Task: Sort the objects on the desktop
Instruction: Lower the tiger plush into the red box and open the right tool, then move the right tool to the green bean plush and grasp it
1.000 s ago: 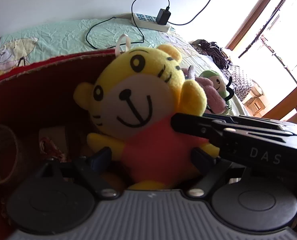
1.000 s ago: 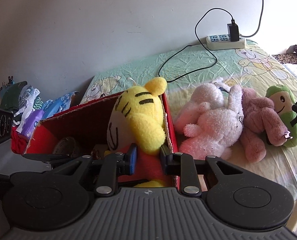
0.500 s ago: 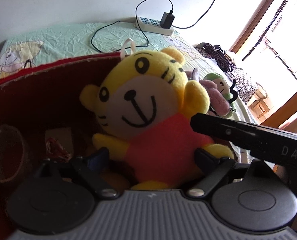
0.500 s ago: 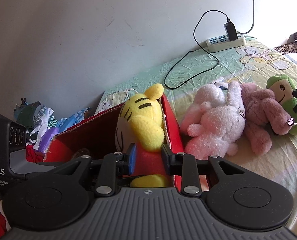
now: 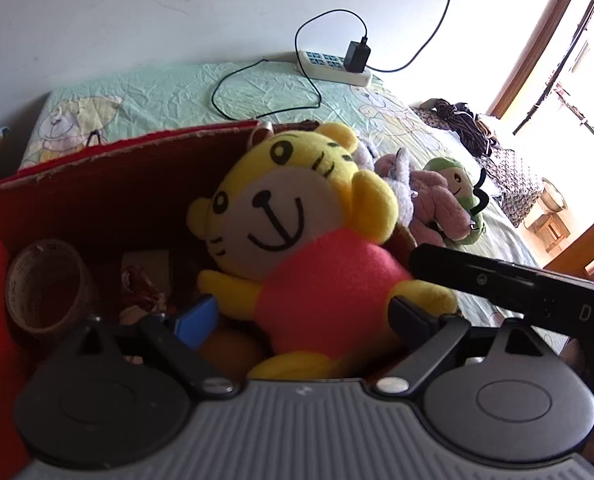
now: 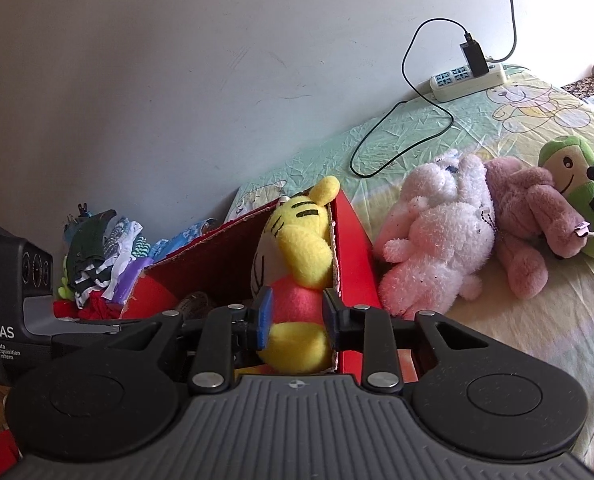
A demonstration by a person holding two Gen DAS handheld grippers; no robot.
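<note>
A yellow tiger plush (image 5: 297, 216) in a red shirt sits upright at the right end of the red cardboard box (image 5: 137, 144). My left gripper (image 5: 303, 316) is open, its fingers spread wide on either side of the plush's lower body. In the right wrist view my right gripper (image 6: 297, 316) is shut on the tiger plush (image 6: 297, 248), with the pads pressing its red shirt, just inside the box wall (image 6: 353, 248). The right gripper's black body (image 5: 517, 292) crosses the left wrist view at the right.
A tape roll (image 5: 45, 284) and small packets lie inside the box. A pale pink plush (image 6: 437, 236), a mauve plush (image 6: 525, 208) and a green plush (image 6: 577, 184) lie on the bed sheet. A power strip (image 6: 469, 78) sits by the wall and clothes (image 6: 97, 256) are piled behind the box.
Both cameras have pulled back a little from the tiger. The right gripper's body has slid rightward in the left wrist view. The plush stays in the box.
</note>
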